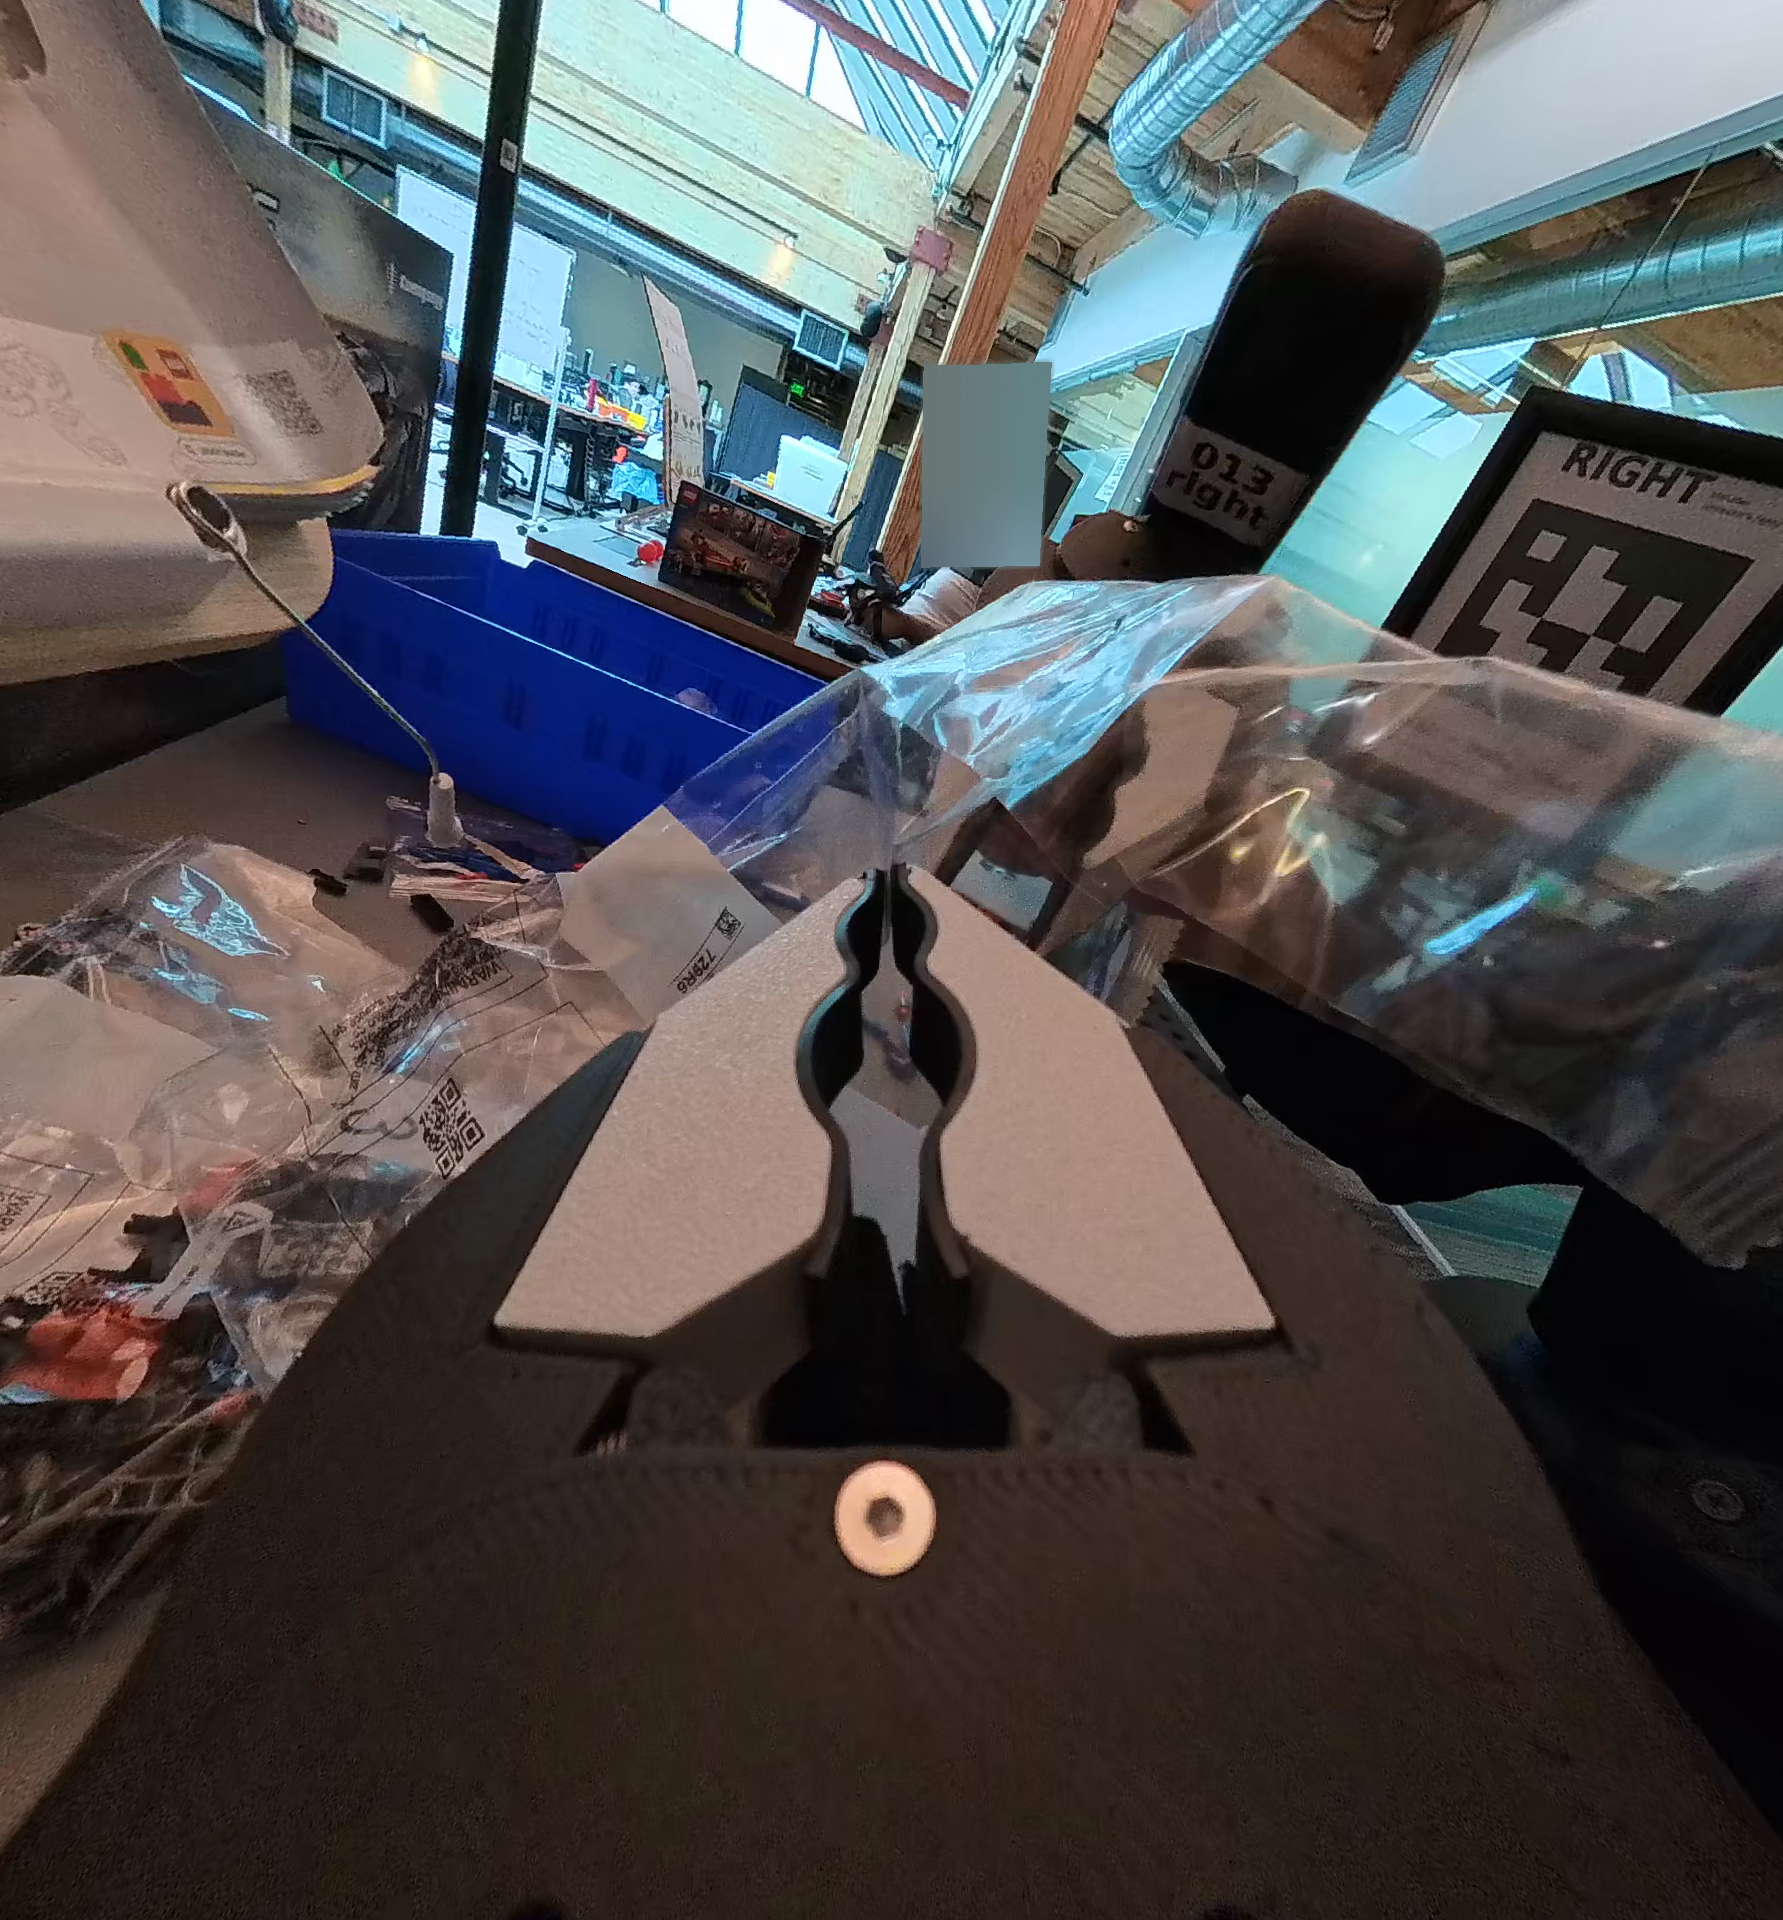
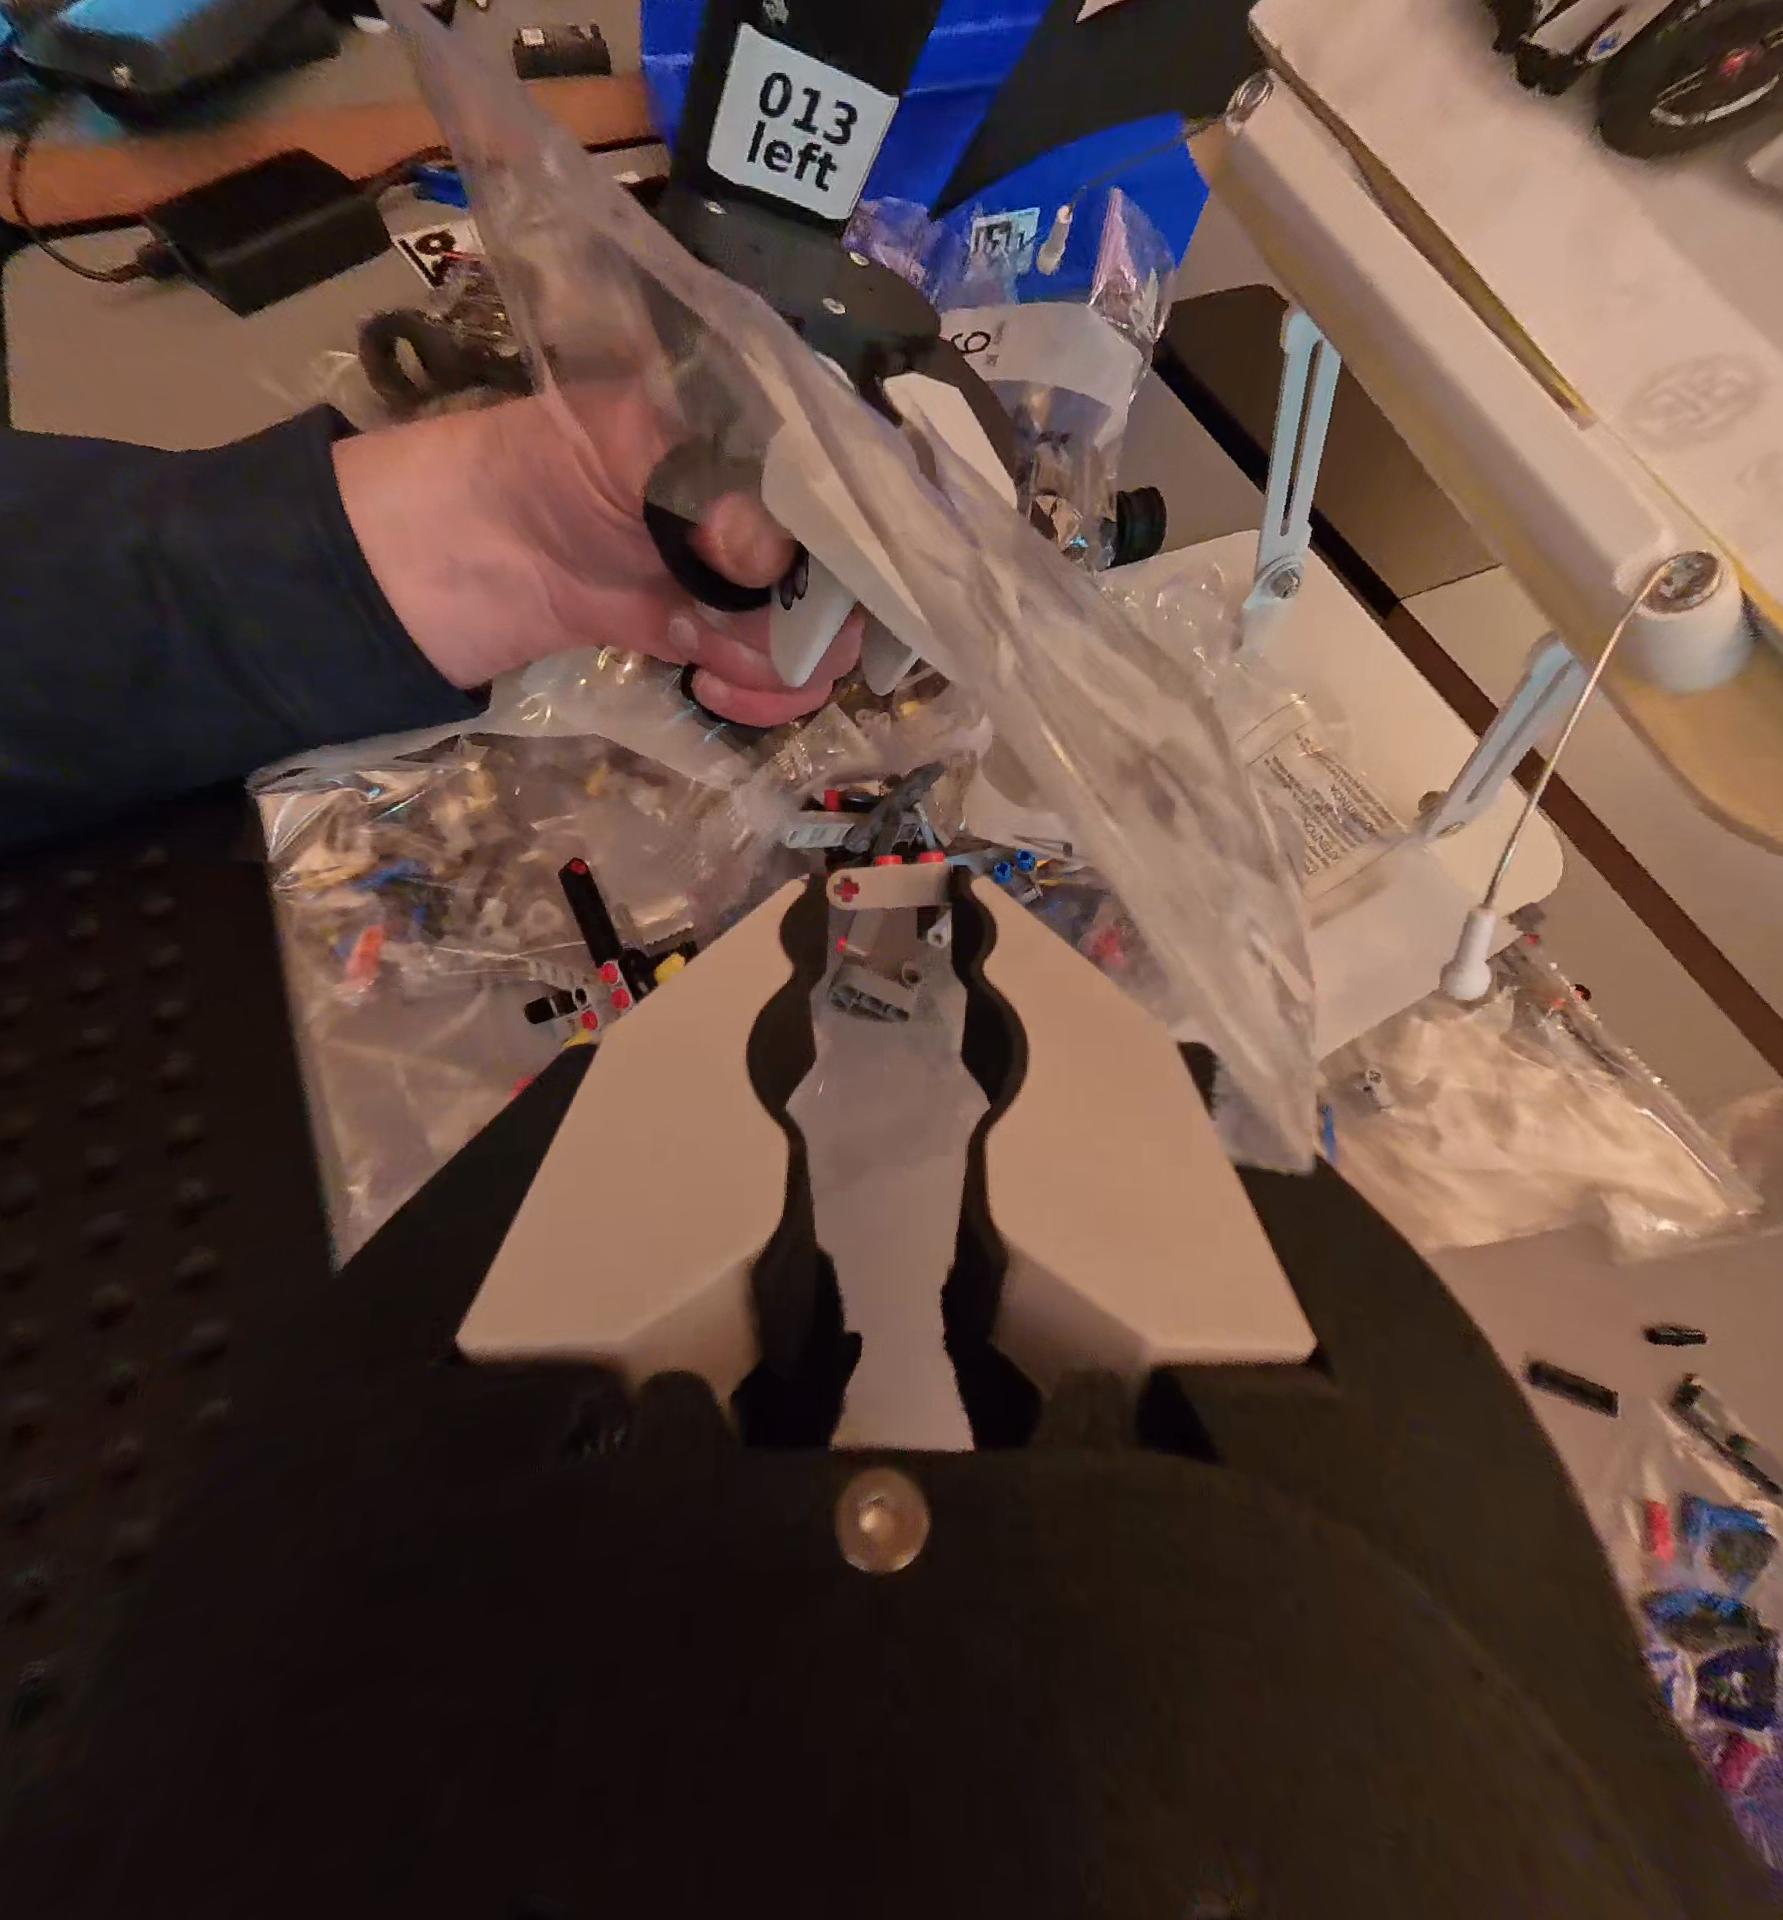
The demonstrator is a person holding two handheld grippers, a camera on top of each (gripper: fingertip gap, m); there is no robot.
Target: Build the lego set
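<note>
My left gripper (image 1: 889, 878) is shut on the edge of an empty clear plastic bag (image 1: 1334, 779) and holds it up in the air. In the right wrist view the same bag (image 2: 1032, 727) drapes over the left gripper (image 2: 835, 660), which a hand (image 2: 513, 540) holds above the table. My right gripper (image 2: 889, 894) is closed on a small grey and white lego assembly (image 2: 882, 961) with red pins, just above a heap of bagged parts. In the left wrist view only the right gripper's black body (image 1: 1282, 364) shows behind the bag.
Clear bags of lego parts (image 1: 191, 1091) (image 2: 471, 894) cover the table. An instruction booklet lies on a white stand (image 2: 1469, 488) at the right. A blue bin (image 1: 554, 665) stands behind. Loose black pins (image 2: 1593, 1387) lie at the right, and a black perforated board (image 2: 87, 1039) at the left. There is about 4 centimetres between the tips of the two grippers.
</note>
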